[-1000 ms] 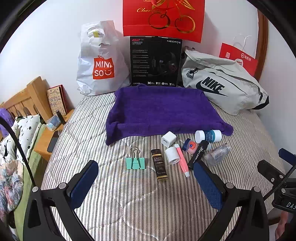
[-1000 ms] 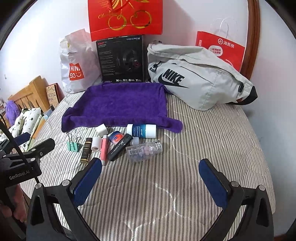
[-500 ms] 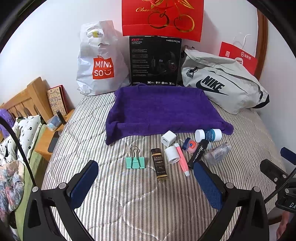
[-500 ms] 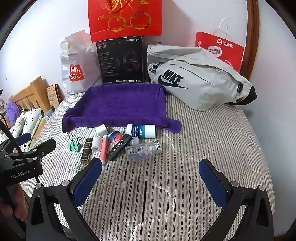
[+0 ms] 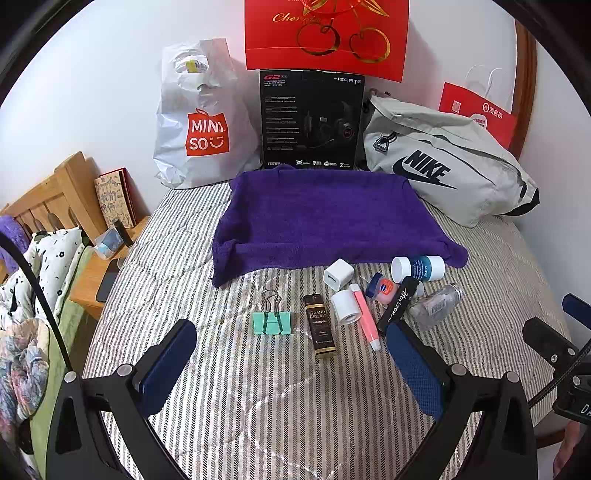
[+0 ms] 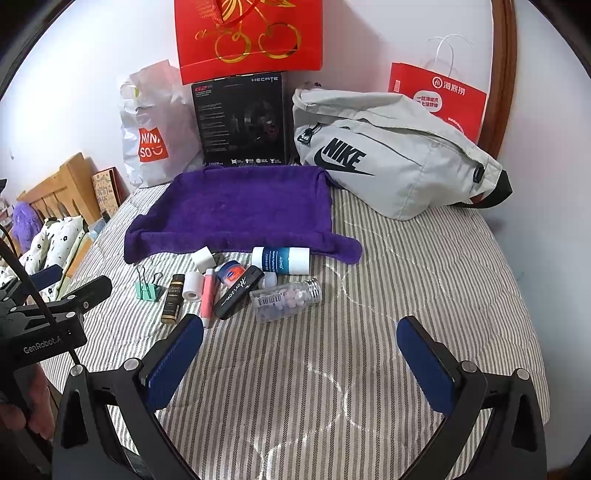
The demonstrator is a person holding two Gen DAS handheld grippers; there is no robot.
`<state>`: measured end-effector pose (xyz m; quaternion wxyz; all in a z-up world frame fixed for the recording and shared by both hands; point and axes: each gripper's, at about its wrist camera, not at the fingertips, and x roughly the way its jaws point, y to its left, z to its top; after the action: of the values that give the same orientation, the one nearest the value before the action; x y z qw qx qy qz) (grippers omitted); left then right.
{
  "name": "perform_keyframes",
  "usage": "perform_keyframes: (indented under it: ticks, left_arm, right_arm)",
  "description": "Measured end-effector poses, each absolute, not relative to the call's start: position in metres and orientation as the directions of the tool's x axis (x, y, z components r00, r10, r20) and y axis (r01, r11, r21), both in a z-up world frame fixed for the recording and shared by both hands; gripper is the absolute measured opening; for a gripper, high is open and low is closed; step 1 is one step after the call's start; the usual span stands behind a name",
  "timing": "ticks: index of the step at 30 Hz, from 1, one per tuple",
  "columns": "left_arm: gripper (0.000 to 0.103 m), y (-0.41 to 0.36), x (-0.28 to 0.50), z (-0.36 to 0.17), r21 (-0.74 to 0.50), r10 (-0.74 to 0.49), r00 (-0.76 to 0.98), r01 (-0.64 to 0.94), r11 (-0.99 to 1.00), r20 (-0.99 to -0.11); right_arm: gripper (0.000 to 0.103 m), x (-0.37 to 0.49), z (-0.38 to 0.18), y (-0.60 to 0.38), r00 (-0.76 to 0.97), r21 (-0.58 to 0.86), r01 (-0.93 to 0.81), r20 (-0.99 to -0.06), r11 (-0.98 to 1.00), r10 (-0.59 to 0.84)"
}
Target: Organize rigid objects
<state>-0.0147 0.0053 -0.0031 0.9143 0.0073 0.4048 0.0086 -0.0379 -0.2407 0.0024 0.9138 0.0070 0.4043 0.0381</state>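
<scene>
Pills visible inside clear bottle (image 6: pixel 286 300) only from right wrist view; left view blurs them. Both grippers' fingers (image 5: pixel 168 363) (image 6: pixel 424 369) spread, holding nothing.

Red gift bag (image 5: pixel 327 37) is being cut off at top edge; small white cap (image 6: pixel 267 280) is being largely hidden behind black case (image 6: pixel 239 292)

Fuzzy purple cloth towel (image 5: pixel 325 218), striped woven bed quilt (image 5: pixel 258 387), clear glossy plastic pill bottle (image 6: pixel 284 300), matt paper gift bag (image 6: pixel 251 33), wooden headboard (image 5: pixel 48 199)
</scene>
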Motion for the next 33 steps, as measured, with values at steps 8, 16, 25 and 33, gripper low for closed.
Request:
perform_keyframes:
  ticks: [8, 16, 25, 33]
  left_arm:
    - [0.103, 0.006, -0.014, -0.004, 0.02, 0.022, 0.67, -0.012, 1.0, -0.742]
    - [0.103, 0.01, -0.007, -0.008, 0.019, 0.024, 0.664, -0.015, 1.0, -0.747]
    - [0.103, 0.016, 0.013, -0.037, 0.043, 0.035, 0.654, -0.003, 0.999, -0.756]
    - [0.103, 0.043, 0.043, -0.088, 0.001, 0.032, 0.59, -0.053, 0.999, -0.807]
  right_arm:
    - [0.103, -0.038, 0.003, -0.24, 0.668, 0.036, -0.062, -0.741, 0.997, 0.068]
    - [0.103, -0.036, 0.002, -0.241, 0.665, 0.045, -0.06, -0.743, 0.997, 0.073]
    - [0.103, -0.024, -0.01, -0.246, 0.649, 0.044, -0.052, -0.758, 0.998, 0.068]
    - [0.103, -0.007, -0.036, -0.255, 0.605, 0.042, -0.032, -0.794, 0.999, 0.053]
